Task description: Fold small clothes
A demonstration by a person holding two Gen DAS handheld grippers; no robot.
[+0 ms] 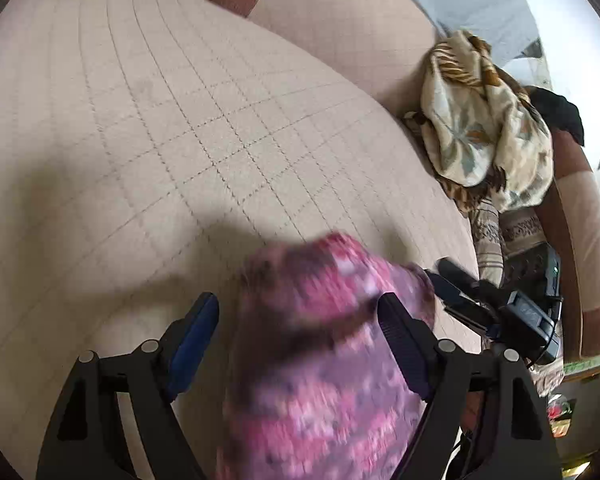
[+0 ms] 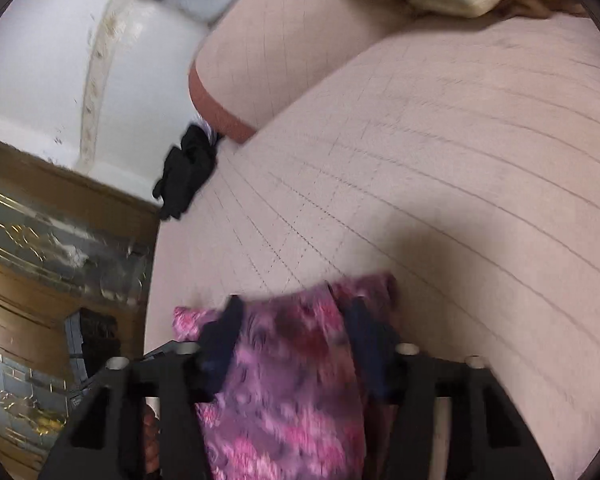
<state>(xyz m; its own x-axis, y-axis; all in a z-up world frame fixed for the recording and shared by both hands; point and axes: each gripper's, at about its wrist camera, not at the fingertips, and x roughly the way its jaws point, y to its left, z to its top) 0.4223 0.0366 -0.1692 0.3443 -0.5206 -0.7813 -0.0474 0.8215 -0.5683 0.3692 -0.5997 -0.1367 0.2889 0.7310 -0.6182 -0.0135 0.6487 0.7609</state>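
Pink-purple patterned garment (blurred) lies over the quilted beige cushion.

Left tool jaws spread; right tool blurred

Under your grippers lies a pink-and-purple garment: soft printed cloth, matt, its weave lost to blur. You work on a sofa seat of pale beige quilted fabric, matt, stitched in a grid of squares. Your left gripper is matt black plastic with small metal pins at the joints; its fingers carry blue pads, seemingly rubbery. Your right gripper looks the same make. Beside you, a cream patterned blanket, plush cloth. A black cloth, matt. A wooden cabinet, brown, with glossy glass panes.
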